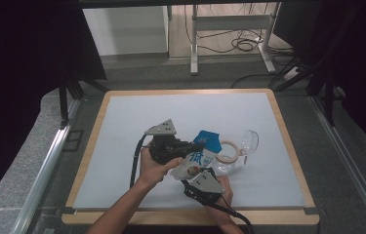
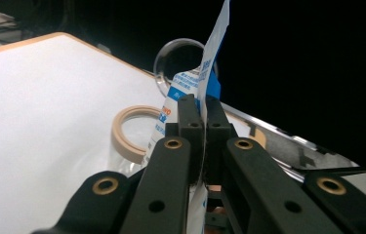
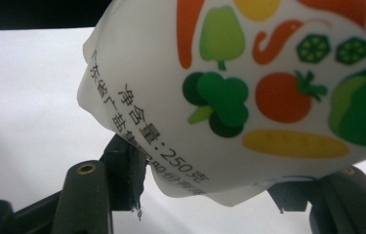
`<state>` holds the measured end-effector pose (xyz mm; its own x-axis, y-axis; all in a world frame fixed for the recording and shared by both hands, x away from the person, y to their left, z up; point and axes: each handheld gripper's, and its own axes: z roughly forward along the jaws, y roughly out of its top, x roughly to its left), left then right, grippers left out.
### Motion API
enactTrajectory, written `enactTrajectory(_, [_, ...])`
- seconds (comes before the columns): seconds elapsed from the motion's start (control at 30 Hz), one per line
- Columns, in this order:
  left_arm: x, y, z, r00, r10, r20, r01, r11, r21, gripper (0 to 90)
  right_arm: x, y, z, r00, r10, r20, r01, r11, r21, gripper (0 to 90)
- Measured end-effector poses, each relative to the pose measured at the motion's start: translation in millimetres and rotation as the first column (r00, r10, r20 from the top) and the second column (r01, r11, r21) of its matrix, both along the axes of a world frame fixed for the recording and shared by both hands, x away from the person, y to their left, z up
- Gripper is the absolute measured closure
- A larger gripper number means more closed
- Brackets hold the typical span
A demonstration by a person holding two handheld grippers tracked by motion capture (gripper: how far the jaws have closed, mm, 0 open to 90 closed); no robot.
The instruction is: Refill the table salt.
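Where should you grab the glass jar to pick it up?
Best guess: grip the jar by its tan-ringed mouth, coming straight down from above. It stands upright and open, its lid swung off to one side. The bag crowds the near side, so the top is freest.

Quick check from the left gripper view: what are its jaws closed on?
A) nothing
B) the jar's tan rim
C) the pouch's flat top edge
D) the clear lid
C: the left gripper pinches the pouch by its thin top edge, with the jar behind and untouched.
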<state>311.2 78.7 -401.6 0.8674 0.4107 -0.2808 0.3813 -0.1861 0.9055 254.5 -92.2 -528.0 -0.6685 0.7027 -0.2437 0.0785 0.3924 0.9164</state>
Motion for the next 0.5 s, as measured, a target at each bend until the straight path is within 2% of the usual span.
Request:
enactTrajectory(0.4, [14.0,-4.6,-1.6,0.9996,0.015,-0.022,-0.014,0.9995,0.028,90.0,-2.4,-5.8,3.9,0.9953,0.042,-0.087,-0.037,0.9975,0.060,45.1])
enactTrajectory(0.5, [16.6,-10.2,-1.0,0.9996,0.015,-0.026,-0.014,0.9987,0.049,90.0,-1.8,-7.1,4.8,0.9928,0.045,-0.111,-0.037,0.9966,0.074,45.6])
